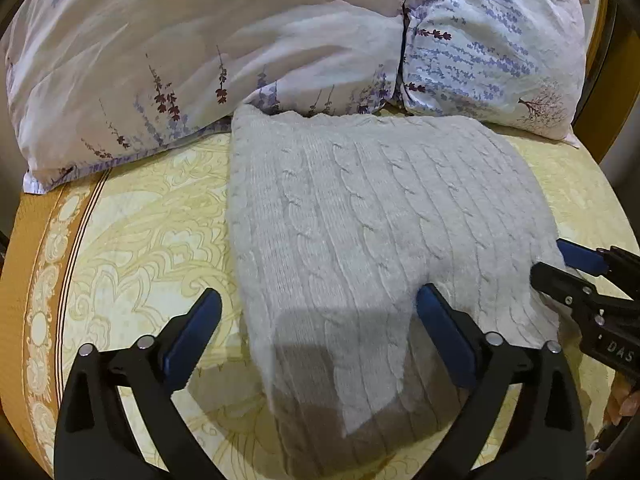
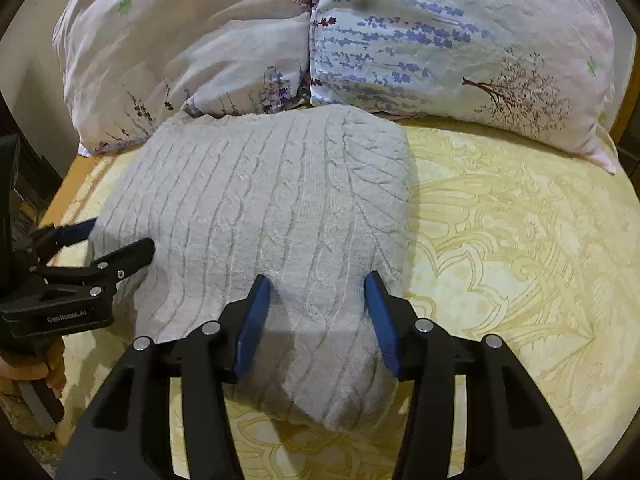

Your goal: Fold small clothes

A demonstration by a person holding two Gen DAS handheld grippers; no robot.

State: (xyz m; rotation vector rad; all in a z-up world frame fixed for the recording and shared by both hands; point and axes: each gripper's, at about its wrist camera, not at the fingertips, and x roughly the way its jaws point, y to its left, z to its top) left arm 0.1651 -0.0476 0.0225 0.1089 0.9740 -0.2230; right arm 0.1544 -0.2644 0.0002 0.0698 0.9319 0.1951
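A pale grey cable-knit sweater (image 1: 360, 200) (image 2: 260, 184) lies folded on a yellow patterned bed sheet (image 1: 140, 220) (image 2: 500, 220). My left gripper (image 1: 319, 298) stands wide open over the sweater's near left part: one blue pad is off the cloth over the sheet, the other rests on the knit. My right gripper (image 2: 317, 282) is open and straddles the sweater's near right corner, with knit lying between the pads but not pinched. Each gripper shows in the other's view, the right gripper (image 1: 560, 268) at the sweater's right edge and the left gripper (image 2: 116, 238) at its left edge.
Two floral pillows (image 1: 160, 40) (image 1: 500, 40) lie along the back, touching the sweater's far edge, and also fill the top as pillows (image 2: 180, 40) (image 2: 460, 40). A brown border (image 1: 24, 260) marks the sheet's left side. A hand (image 2: 24, 368) holds the left gripper.
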